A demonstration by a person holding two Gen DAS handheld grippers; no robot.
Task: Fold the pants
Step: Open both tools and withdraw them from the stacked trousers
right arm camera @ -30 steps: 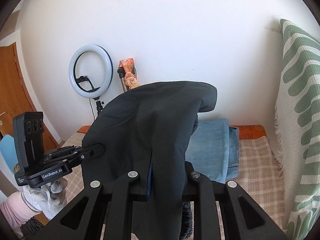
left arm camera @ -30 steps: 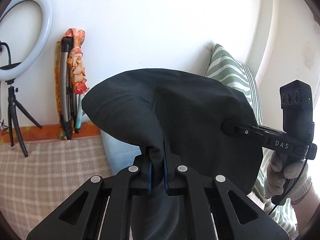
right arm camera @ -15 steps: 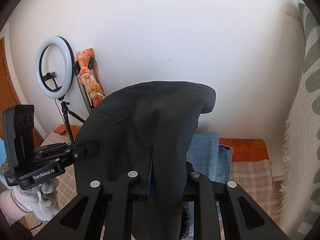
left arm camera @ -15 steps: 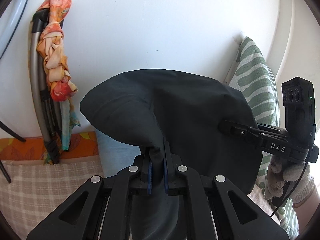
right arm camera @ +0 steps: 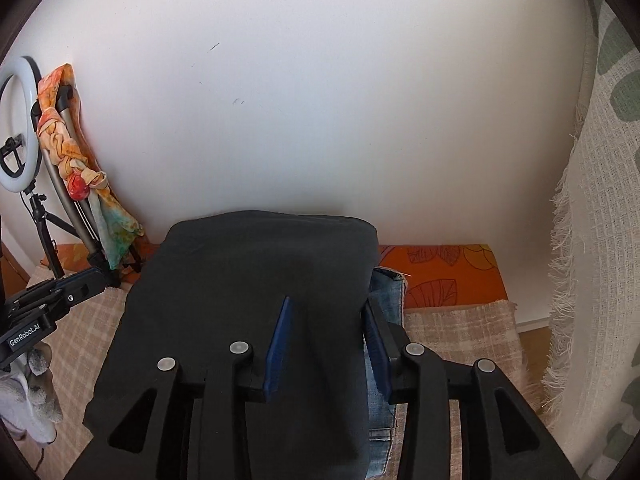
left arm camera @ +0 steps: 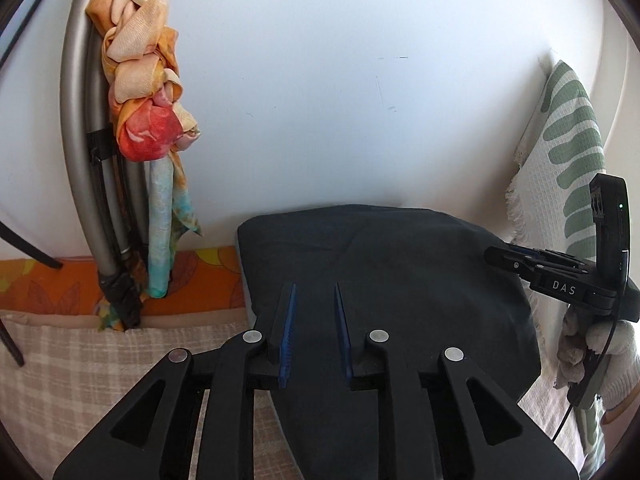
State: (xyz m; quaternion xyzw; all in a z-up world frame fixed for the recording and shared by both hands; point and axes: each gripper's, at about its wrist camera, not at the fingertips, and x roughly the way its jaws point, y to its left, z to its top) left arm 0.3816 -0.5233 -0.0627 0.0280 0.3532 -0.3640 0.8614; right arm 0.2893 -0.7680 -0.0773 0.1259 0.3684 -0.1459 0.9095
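The folded black pants (left arm camera: 384, 280) lie flat against the white wall, on top of folded blue jeans (right arm camera: 384, 300); they also show in the right wrist view (right arm camera: 256, 280). My left gripper (left arm camera: 314, 292) is open over the pants' near part, nothing between its blue pads. My right gripper (right arm camera: 326, 308) is open wide over the pants' right edge, empty. The right gripper (left arm camera: 496, 256) shows at the pants' right side in the left wrist view. The left gripper (right arm camera: 96, 276) shows at their left side in the right wrist view.
A checked beige blanket (right arm camera: 460, 336) covers the surface, with an orange leaf-print strip (right arm camera: 440, 276) along the wall. A grey pole wrapped in an orange scarf (left arm camera: 136, 92) leans at left. A ring light on a tripod (right arm camera: 20, 120) stands far left. A green-patterned throw (left arm camera: 568, 160) hangs at right.
Both grippers have lowered the pants onto the jeans by the wall and opened. The pants were held up and bunched; now they lie flat, released.
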